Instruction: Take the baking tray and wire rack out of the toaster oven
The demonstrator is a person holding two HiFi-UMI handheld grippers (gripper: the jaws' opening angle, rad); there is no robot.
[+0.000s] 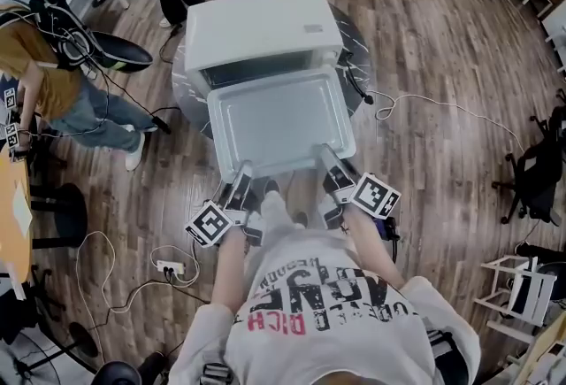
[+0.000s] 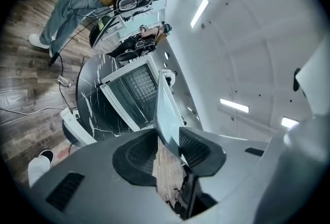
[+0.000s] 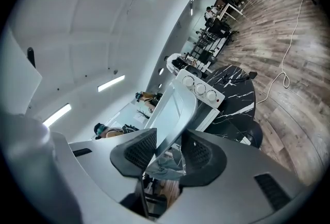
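The silver baking tray hangs level in front of the white toaster oven, clear of its dark opening. My left gripper is shut on the tray's near left edge, and my right gripper is shut on its near right edge. In the left gripper view the tray runs edge-on between the pads of my left gripper; behind it the oven shows a gridded surface in its open front. In the right gripper view the tray sits between the pads of my right gripper, beside the oven's knob panel.
The oven stands on a round black marble table. People stand at the left and behind. A power strip and a white cable lie on the wooden floor. Office chairs stand at the right.
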